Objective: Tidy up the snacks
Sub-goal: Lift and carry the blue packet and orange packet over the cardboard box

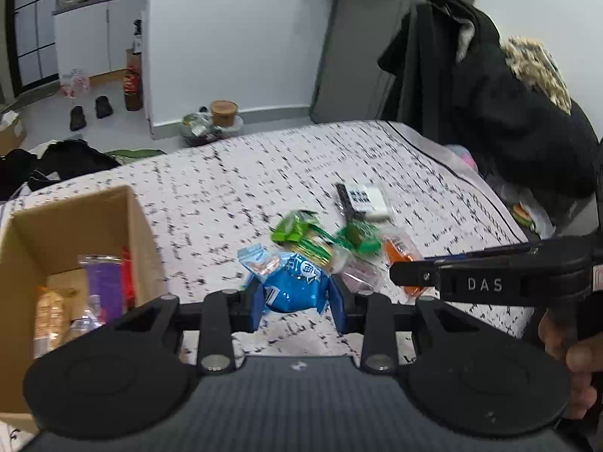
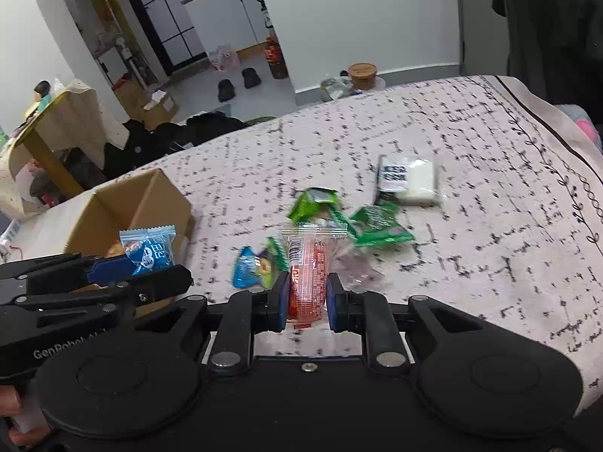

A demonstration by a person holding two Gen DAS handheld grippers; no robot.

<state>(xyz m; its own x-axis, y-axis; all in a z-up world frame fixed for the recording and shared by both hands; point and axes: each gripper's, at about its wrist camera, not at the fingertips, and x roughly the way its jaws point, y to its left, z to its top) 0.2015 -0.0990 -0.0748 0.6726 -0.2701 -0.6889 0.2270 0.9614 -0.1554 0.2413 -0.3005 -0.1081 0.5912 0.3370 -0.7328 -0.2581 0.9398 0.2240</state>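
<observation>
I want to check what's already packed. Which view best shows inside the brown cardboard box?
The left wrist view: the brown cardboard box opens toward it, wrapped snacks visible inside. The right wrist view shows mostly its outer walls, partly behind the left gripper.

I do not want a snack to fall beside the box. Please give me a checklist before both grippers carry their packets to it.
1. Left gripper clamps the blue packet: ok.
2. Right gripper clamps the red packet: ok.
3. Cardboard box is open on top: ok.
4. Room left inside the box: ok, some bare floor shows.
5. Green packets on the bed are not caught by either gripper: ok.
6. Grip firmness: cannot tell.
</observation>
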